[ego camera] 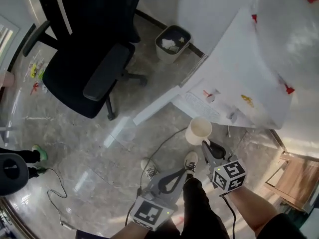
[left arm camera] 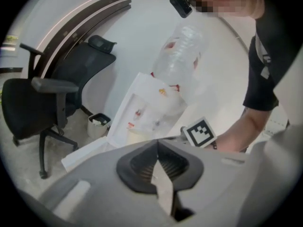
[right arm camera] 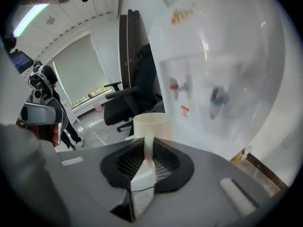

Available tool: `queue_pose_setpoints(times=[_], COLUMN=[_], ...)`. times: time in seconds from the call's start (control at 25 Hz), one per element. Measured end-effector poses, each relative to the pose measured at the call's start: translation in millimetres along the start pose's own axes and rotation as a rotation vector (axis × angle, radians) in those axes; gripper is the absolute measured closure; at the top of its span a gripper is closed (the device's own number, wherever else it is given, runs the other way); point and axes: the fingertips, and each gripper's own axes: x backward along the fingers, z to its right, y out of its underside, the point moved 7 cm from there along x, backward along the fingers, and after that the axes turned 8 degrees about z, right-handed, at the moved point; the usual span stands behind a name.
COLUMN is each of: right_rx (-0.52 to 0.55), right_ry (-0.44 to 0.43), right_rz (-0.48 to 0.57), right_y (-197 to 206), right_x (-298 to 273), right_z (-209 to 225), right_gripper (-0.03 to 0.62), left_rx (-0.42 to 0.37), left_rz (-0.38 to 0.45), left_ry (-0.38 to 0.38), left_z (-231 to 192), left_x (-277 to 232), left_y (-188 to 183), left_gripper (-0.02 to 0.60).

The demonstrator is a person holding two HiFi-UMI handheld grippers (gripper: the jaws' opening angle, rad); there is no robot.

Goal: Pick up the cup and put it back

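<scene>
A cream paper cup (ego camera: 199, 130) hangs in the air in front of the white water dispenser (ego camera: 239, 73). My right gripper (ego camera: 206, 144) is shut on its near rim. In the right gripper view the cup (right arm camera: 151, 123) stands upright just past the jaws (right arm camera: 147, 151), one pad inside its wall and one outside. The dispenser's taps (right arm camera: 215, 96) are close behind it. My left gripper (ego camera: 186, 170) is lower and to the left, with its jaws together and nothing in them. In the left gripper view the gripper (left arm camera: 159, 167) faces the dispenser (left arm camera: 147, 108).
A black office chair (ego camera: 94, 59) stands at the left on the stone floor. A small waste bin (ego camera: 172, 43) sits beside the dispenser. A large water bottle (ego camera: 294, 34) tops the dispenser. A cable (ego camera: 57, 183) trails over the floor. Someone's feet (ego camera: 37, 156) are at the left edge.
</scene>
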Motion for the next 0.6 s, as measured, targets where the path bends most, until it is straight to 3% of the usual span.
queue_pose_setpoints(times=[0.32,0.6], right_rx=[0.039,0.064], right_ry=[0.066,0.131], right_rz=[0.225,0.478], right_y=[-132.5,-182.0], right_x=[142.4,251.4], right_z=[-87.9,-152.7], right_gripper=[0.545,0.545], left_rx=[-0.097,-0.172], left_rz=[-0.001,0.038], left_ry=[0.142,0.221], left_z=[75.1,131.7], left_x=[68.1,112.9], left_y=[-115.6,-145.3], left_gripper=[0.578,0.578])
